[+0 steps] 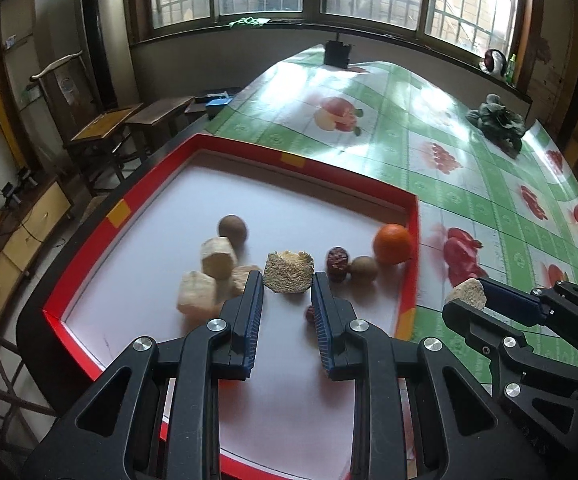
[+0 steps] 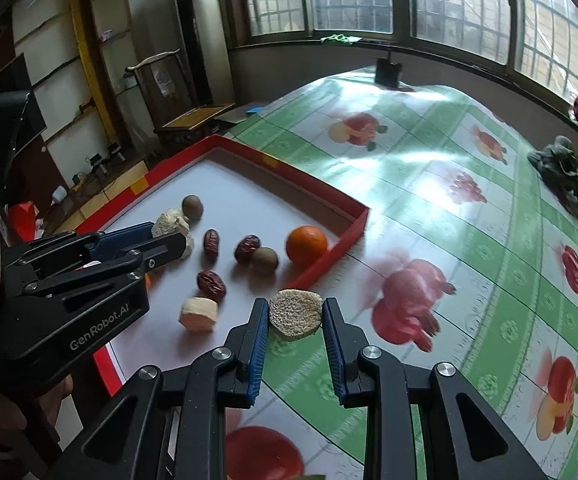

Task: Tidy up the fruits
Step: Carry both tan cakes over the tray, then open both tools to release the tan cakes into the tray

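Note:
A red-rimmed white tray (image 1: 305,162) holds an orange (image 1: 393,244), brown round fruits (image 1: 233,229), red dates (image 1: 337,258) and pale cut chunks (image 1: 217,258). My left gripper (image 1: 288,286) is shut on a grainy tan chunk (image 1: 289,272) over the tray. My right gripper (image 2: 295,314) is shut on another grainy tan chunk (image 2: 296,314), held above the tablecloth just right of the tray's corner (image 2: 363,214). The right gripper also shows in the left wrist view (image 1: 465,298). In the right wrist view the orange (image 2: 307,246) and dates (image 2: 211,284) lie in the tray.
The table carries a green fruit-print cloth (image 1: 429,152). A dark leafy vegetable (image 1: 497,120) lies at the far right. A black box (image 1: 337,54) stands at the far end. Wooden chairs (image 1: 105,136) stand left of the table.

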A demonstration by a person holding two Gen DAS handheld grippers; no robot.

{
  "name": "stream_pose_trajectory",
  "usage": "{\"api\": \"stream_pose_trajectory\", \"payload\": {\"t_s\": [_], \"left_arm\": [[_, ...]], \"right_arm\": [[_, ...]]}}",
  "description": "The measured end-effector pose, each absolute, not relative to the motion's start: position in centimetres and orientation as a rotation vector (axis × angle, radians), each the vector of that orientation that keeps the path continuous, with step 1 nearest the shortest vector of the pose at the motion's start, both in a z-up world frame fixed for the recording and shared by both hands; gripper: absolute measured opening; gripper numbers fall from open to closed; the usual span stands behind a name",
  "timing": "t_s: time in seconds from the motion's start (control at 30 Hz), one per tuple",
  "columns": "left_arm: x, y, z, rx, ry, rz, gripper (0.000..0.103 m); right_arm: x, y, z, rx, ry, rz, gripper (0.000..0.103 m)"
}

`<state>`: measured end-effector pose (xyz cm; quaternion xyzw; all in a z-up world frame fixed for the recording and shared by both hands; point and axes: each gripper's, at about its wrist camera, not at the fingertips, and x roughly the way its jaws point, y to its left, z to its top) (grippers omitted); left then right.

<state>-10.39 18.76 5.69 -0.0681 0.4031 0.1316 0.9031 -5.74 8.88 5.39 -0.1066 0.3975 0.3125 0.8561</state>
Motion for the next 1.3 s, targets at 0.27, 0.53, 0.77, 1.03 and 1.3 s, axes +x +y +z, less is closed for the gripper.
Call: {"api": "stream_pose_trajectory", "payload": {"t_s": [0.27,0.53,0.77,1.03,1.3], "left_arm": [[-10.3,20.5,5.4,-0.154,0.829,0.309,0.024],[-10.2,21.9,4.8,-0.169,0.836,0.336,0.024],[-9.7,22.5,4.1,-0.179,0.848,0.338,0.024],[-9.5,22.7,3.8,-0.169,0.853,0.359,0.024],[-9.6,22.5,3.7,-0.151,0.855,0.37,0.035]], "right_arm": [[-5.6,11.3,5.0,-0.258,0.844,0.697,0.026],[-4.5,13.4,4.5,-0.275,0.862,0.727,0.026],[-3.3,14.9,3.5,-0.294,0.884,0.751,0.026],[-2.7,15.9,2.2,-0.277,0.91,0.79,0.026],[-3.3,15.2,2.9,-0.239,0.886,0.802,0.03]]}}
